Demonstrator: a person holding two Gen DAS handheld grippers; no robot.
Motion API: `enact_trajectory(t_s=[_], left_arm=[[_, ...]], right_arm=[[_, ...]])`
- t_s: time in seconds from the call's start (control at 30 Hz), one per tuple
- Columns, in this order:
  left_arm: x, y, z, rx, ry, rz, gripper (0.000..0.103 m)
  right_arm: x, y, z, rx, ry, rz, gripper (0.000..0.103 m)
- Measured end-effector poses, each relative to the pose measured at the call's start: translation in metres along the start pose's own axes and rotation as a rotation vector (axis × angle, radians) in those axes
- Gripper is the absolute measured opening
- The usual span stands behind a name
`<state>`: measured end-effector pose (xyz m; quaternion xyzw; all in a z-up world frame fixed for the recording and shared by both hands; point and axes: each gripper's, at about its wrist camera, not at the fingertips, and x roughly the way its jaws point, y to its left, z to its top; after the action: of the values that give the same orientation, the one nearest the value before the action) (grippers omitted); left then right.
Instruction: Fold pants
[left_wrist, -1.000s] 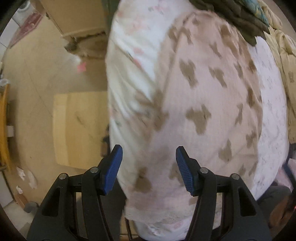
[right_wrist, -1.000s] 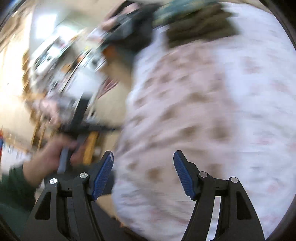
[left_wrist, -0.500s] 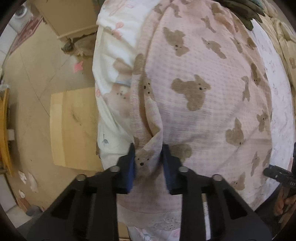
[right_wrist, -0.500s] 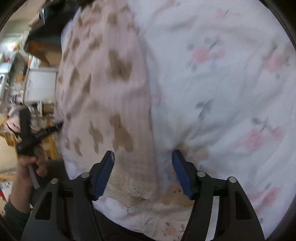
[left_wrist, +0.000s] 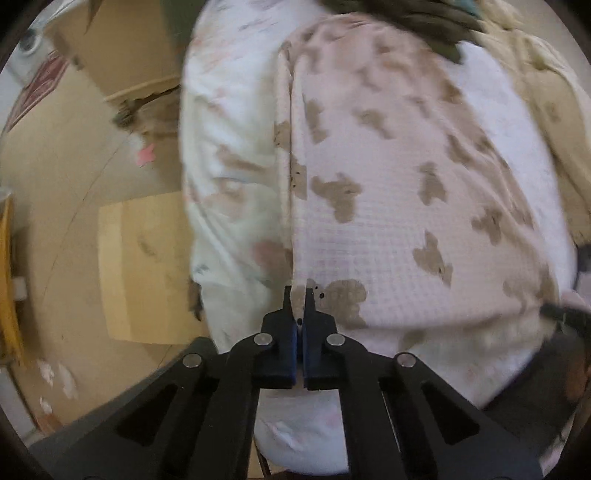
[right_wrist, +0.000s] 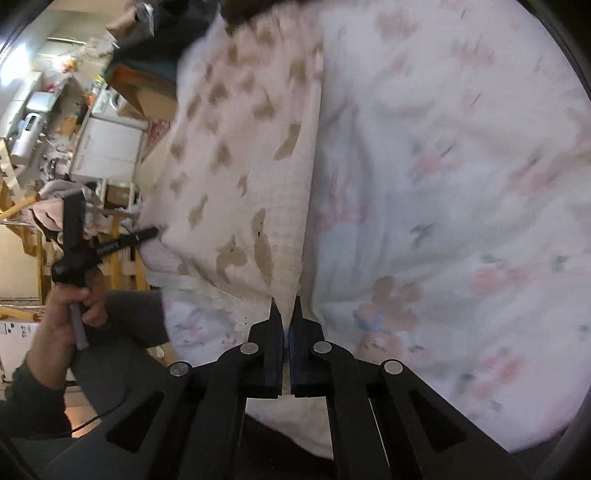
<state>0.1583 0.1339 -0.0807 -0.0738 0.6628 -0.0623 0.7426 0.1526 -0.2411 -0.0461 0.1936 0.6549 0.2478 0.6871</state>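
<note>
The pale pink waffle-knit pants printed with brown bears (left_wrist: 388, 206) lie spread across a white bedsheet with faded pink flowers (right_wrist: 461, 184), close to the edge of the bed nearest the person. The left tool (left_wrist: 298, 295), black-armed with blue pads, has its jaws pinched together on a raised crease of the pink cloth near the pants' hem end, and a fold line runs away from its tips up the fabric. The right tool (right_wrist: 286, 306) is likewise clamped tight, with a narrow strip of the pants' ribbed edge caught between its tips, right where the pink cloth meets the flowered sheet. Seen from the right wrist, the person's left hand (right_wrist: 70, 310) in a dark green sleeve grips the other tool's handle, out beyond the bed's edge. A flat sheet of tan cardboard (left_wrist: 144, 266) lies on the beige floor beside the bed.
</note>
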Motion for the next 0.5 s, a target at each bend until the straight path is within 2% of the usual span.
enact_trajectory(t_s=[0.07, 0.1, 0.17, 0.27, 0.37, 0.5], left_arm=[[-0.005, -0.009, -0.008, -0.012, 0.012, -0.056, 0.000], [-0.004, -0.014, -0.011, -0.013, 0.016, -0.062, 0.000], [0.004, -0.020, -0.020, -0.042, 0.054, -0.101, 0.000], [0.018, -0.030, -0.027, -0.011, 0.088, -0.081, 0.000], [0.037, -0.020, -0.028, -0.066, 0.146, -0.081, 0.000], [0.035, -0.012, -0.024, -0.108, 0.141, -0.106, 0.003]], right_arm=[[-0.017, 0.000, 0.001, -0.016, 0.000, -0.026, 0.001], [-0.022, -0.002, 0.002, -0.015, 0.011, -0.037, 0.001], [-0.020, -0.008, 0.001, 0.008, 0.060, -0.058, 0.001], [-0.008, -0.017, -0.002, 0.040, 0.123, -0.096, 0.001], [0.010, -0.030, -0.003, 0.095, 0.183, -0.107, 0.001], [0.017, -0.029, 0.006, 0.092, 0.190, -0.110, 0.001]])
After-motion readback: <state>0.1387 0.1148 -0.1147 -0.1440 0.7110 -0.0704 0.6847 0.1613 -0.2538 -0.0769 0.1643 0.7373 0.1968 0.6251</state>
